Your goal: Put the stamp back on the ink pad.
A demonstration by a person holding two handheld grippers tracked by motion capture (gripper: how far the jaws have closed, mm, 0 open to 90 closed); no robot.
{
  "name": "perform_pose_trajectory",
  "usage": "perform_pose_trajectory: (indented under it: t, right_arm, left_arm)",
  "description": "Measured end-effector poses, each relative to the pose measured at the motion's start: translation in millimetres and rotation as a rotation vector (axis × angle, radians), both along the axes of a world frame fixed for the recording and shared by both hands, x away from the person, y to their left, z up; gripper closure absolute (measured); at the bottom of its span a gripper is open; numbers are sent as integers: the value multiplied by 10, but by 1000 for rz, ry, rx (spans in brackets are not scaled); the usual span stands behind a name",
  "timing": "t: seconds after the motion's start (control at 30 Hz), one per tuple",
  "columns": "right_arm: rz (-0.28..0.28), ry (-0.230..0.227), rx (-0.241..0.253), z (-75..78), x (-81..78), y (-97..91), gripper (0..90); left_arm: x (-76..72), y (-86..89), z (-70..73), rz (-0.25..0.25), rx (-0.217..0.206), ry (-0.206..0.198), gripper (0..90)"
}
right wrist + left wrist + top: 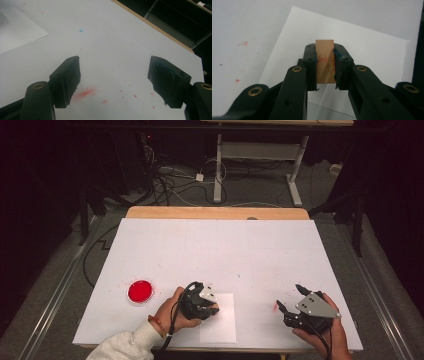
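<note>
My left gripper [325, 61] is shut on a small wooden block [325, 60] with red ink specks on its face, held just above a white sheet of paper [367, 45]. In the high view the left gripper [212, 307] hovers over that paper [222, 330] near the table's front edge. A round red ink pad [140, 291] lies to its left. My right gripper [290, 299] stands open over the bare white table at the front right, nothing between its pads [68, 77]. A red smear [83, 93] marks the table under it.
The white table cover [220, 250] has faint red specks. A wooden edge [215, 212] runs along the far side. Beyond it stand a desk frame [260, 165] and floor cables [170, 182]. The paper's corner [22, 32] lies left of the right gripper.
</note>
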State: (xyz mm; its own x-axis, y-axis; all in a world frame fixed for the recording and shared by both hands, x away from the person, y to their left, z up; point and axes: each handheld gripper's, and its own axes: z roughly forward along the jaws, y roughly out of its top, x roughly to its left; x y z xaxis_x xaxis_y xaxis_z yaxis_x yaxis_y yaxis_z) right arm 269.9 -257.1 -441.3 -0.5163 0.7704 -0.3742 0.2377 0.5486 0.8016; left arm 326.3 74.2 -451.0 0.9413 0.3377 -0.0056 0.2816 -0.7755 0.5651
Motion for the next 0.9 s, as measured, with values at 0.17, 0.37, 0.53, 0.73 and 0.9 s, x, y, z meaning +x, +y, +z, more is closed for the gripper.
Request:
perform_pose_trajectory:
  t: [0.17, 0.37, 0.53, 0.73, 0.9]
  right_arm:
    - [-2, -1, -2, -9, -26, -14, 263]
    - [-1, -7, 3, 9, -41, -22, 263]
    - [5, -4, -2, 3, -39, -12, 263]
    - [6, -3, 0, 1, -47, -11, 263]
    - [10, -4, 0, 3, -45, -3, 263]
  left_arm:
    - [-1, 97, 162, 20, -19, -40, 733]
    - [4, 238, 274, 51, -35, -65, 733]
    - [25, 384, 335, 89, -43, -84, 732]
    - [63, 577, 372, 148, -48, -96, 731]
    - [87, 754, 373, 186, -36, -99, 731]
